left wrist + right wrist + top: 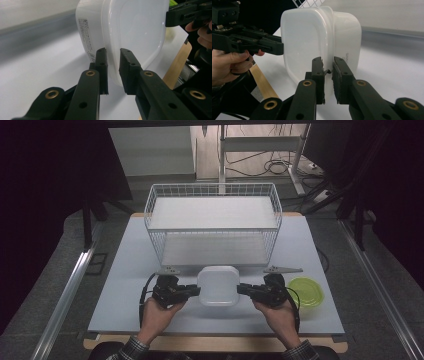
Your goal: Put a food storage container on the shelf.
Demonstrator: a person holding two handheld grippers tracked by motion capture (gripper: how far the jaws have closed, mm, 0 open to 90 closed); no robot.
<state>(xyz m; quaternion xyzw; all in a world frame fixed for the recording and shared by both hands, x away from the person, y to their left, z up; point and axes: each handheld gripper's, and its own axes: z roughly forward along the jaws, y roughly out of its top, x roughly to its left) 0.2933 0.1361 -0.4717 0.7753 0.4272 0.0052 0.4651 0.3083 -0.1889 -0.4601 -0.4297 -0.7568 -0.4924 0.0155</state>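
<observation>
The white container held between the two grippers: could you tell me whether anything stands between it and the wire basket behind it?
Nothing visible does. Only bare table separates the white container from the wire basket.

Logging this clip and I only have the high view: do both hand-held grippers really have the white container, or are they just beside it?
Observer: The left hand-held gripper has its jaws closed on the rim of the white container.
Operator: And the right one?
Observer: The right hand-held gripper pinches the opposite rim the same way.
Operator: Any markings on the container?
Observer: A printed label runs down its side wall; the text is too small to read.
</observation>
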